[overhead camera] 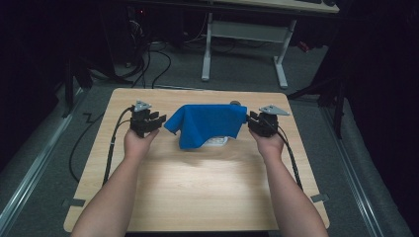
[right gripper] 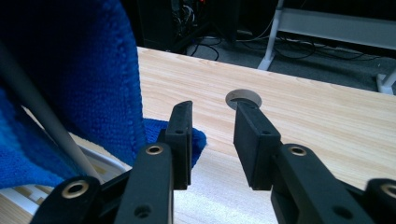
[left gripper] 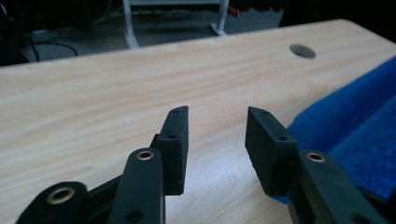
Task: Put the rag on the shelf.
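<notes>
A blue towel (overhead camera: pixel 207 124) lies draped over a white rack-like object (overhead camera: pixel 217 141) at the middle of the far half of the wooden table (overhead camera: pixel 197 187). What the white object is cannot be told, since most of it is hidden under the cloth.

The left gripper (overhead camera: pixel 157 121) is held just to the left of the towel and the right gripper (overhead camera: pixel 251 121) just at its right edge. In the left gripper view the left gripper (left gripper: pixel 217 126) has its jaws apart with bare table between them, and the towel (left gripper: pixel 355 126) lies off to one side. In the right gripper view the right gripper (right gripper: pixel 212 126) likewise stands with jaws apart and nothing between them, the towel (right gripper: pixel 79 79) hanging beside it with a white bar (right gripper: pixel 46 126) crossing in front.

The step in hand is judged to be the release of the draped cloth. It would be done well if both grippers were drawn straight outward, so that no pad catches a fold and drags the cloth off its support.

A round cable hole (right gripper: pixel 243 98) is set in the table at the far side, close to the right gripper. Each gripper's cable (overhead camera: pixel 112 143) trails toward the near edge and should be kept from snagging. On the floor beyond stand a white desk frame (overhead camera: pixel 244 44) and loose wires (overhead camera: pixel 148 64).
</notes>
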`<state>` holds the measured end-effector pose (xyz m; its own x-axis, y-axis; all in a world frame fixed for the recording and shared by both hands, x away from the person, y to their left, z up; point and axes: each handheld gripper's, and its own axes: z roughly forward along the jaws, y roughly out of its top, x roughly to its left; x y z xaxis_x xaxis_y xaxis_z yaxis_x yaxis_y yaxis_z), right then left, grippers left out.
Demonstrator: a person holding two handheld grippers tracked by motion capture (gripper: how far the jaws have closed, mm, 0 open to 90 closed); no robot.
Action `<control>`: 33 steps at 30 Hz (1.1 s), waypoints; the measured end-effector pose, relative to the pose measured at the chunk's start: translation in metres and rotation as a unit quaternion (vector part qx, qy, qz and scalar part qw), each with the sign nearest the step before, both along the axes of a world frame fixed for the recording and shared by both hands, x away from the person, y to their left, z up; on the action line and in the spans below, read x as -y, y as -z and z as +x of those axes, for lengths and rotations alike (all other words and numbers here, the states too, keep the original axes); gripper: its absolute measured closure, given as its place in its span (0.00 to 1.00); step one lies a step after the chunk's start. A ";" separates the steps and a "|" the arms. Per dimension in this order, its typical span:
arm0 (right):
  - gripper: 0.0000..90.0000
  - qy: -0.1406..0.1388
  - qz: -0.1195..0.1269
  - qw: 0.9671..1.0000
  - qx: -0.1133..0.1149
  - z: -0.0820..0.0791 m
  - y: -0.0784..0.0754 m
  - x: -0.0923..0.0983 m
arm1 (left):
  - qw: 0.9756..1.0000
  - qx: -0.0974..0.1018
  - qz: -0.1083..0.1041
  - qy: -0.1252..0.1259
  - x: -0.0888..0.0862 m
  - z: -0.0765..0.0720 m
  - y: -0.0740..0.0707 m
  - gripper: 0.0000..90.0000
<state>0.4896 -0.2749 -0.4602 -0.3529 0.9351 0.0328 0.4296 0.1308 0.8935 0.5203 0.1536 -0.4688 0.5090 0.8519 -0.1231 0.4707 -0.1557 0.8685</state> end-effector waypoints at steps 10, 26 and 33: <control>0.70 0.007 -0.003 1.000 0.015 -0.002 -0.015 0.005 | 1.000 0.011 0.007 -0.004 -0.008 -0.003 -0.016 0.66; 0.61 -0.007 -0.016 1.000 0.020 -0.025 -0.011 0.008 | 1.000 0.012 0.019 -0.004 -0.022 -0.033 -0.005 0.60; 0.57 -0.013 -0.021 0.999 0.024 -0.051 -0.014 0.011 | 1.000 0.020 0.013 0.009 -0.023 -0.062 -0.006 0.57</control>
